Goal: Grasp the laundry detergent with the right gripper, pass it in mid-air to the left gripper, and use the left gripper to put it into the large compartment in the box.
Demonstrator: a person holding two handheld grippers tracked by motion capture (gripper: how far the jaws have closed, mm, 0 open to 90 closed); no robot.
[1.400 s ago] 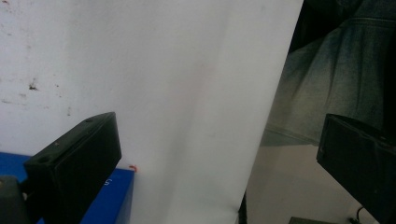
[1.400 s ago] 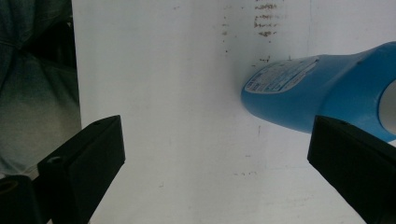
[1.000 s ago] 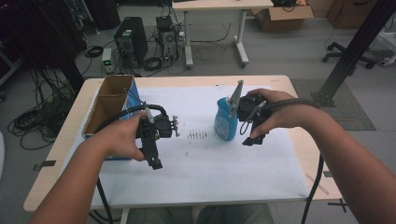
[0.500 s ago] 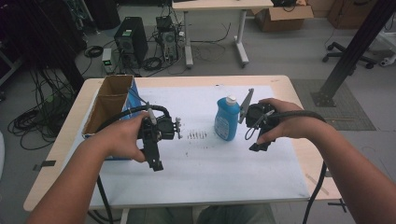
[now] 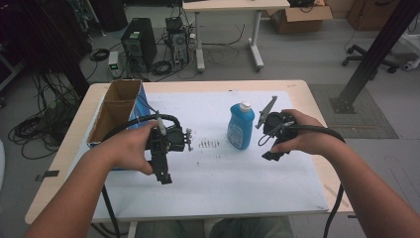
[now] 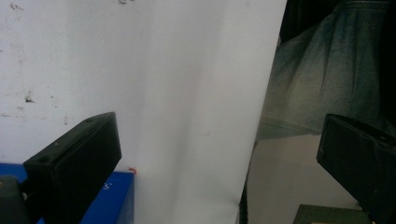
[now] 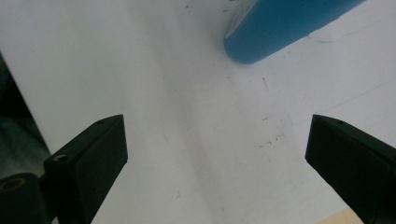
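A blue plastic bottle with a white cap [image 5: 241,125] stands upright on the white paper sheet [image 5: 247,173] that covers most of the light wooden counter [image 5: 317,99], a little right of the sheet's middle. Just to the bottle's right, apart from it, the right gripper [image 5: 267,141] hangs in the person's right hand [image 5: 302,139], with its grey three-cornered plate pointing up towards the bottle's cap. In the right gripper view its two black jaws stand wide apart with nothing between them, over bare white paper, and the bottle's blue rounded base [image 7: 280,28] lies beyond the jaws at the top of that view, untouched. The left gripper [image 5: 166,177] is held in the person's left hand [image 5: 126,148] over the left half of the sheet, its jaws pointing back towards the person's edge of the counter. In the left gripper view [image 6: 219,158] those jaws are also spread wide and empty, with the sheet's near edge and the person's grey-green trousers [image 6: 327,74] beyond them. An open brown cardboard box with a blue outer side [image 5: 116,111] sits at the counter's left edge, just beside the left hand. A small patch of dark marks [image 5: 208,144] shows on the paper between the left gripper and the bottle.
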